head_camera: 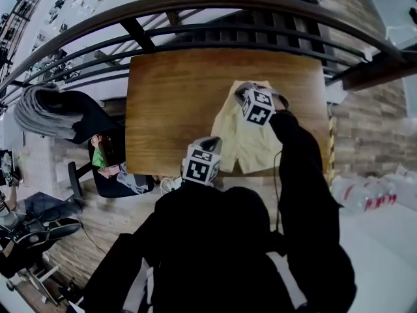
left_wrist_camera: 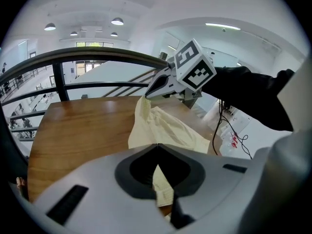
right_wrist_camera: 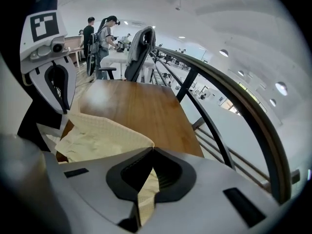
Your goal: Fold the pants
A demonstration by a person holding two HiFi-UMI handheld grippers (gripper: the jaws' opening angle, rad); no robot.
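Note:
Pale yellow pants (head_camera: 251, 135) lie on the right part of a wooden table (head_camera: 169, 103), partly lifted at two edges. My left gripper (head_camera: 212, 142) is shut on the pants' near left edge, and the cloth (left_wrist_camera: 165, 128) runs up between its jaws (left_wrist_camera: 157, 147). My right gripper (head_camera: 240, 91) is shut on the far edge of the pants, where a fold of fabric (right_wrist_camera: 97, 135) is pinched in its jaws (right_wrist_camera: 152, 152). Each gripper shows in the other's view: the right gripper (left_wrist_camera: 148, 94) holds a raised corner, and the left gripper (right_wrist_camera: 58, 89) stands at the left.
A dark curved railing (head_camera: 195, 8) runs past the table's far side. A chair with a grey garment (head_camera: 45, 109) stands to the left. Persons (right_wrist_camera: 100, 33) stand at a far desk. Cables (left_wrist_camera: 229, 126) lie on the floor by the table's right edge.

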